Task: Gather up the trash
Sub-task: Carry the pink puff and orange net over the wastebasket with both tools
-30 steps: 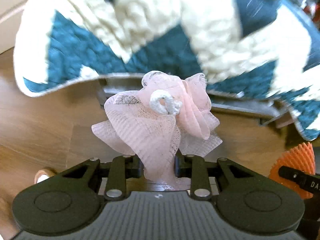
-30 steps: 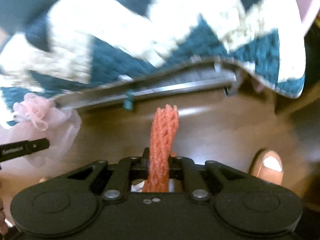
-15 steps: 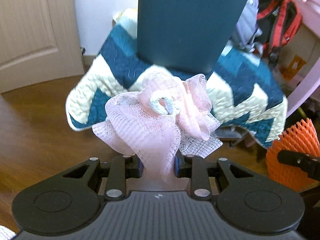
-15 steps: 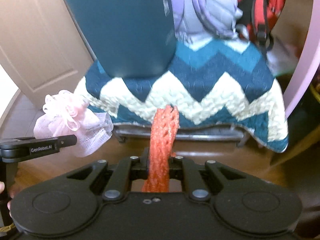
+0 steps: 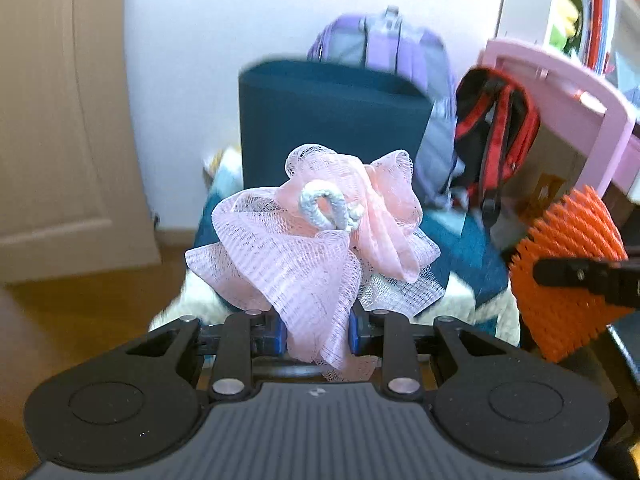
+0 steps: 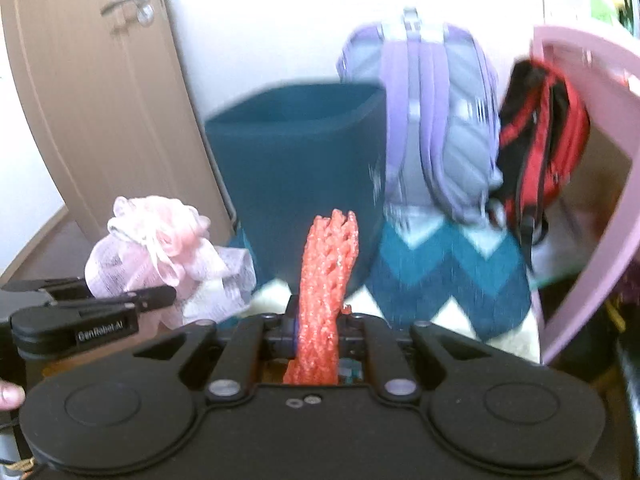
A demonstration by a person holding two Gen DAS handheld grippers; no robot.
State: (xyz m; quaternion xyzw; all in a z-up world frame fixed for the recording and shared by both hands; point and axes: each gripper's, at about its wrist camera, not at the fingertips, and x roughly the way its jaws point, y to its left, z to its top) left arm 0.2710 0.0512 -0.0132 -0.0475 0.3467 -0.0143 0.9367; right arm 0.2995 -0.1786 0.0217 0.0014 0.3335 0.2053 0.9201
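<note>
Since the earlier frame both grippers have risen, so the floor has given way to the dark teal bin [image 5: 332, 120] and the wall behind it. The left gripper [image 5: 316, 330] pinches the lower folds of a pink mesh bath sponge [image 5: 312, 248], whose white cord loop [image 5: 326, 208] faces the camera. The right gripper [image 6: 316, 330], its fingers pressed nearly together, clamps an orange foam net [image 6: 326, 280] standing upright. Both items hang in front of the bin. A purple backpack [image 6: 432, 120] and a red backpack [image 6: 540, 140] lean beside the bin on a zigzag quilt [image 6: 448, 280].
</note>
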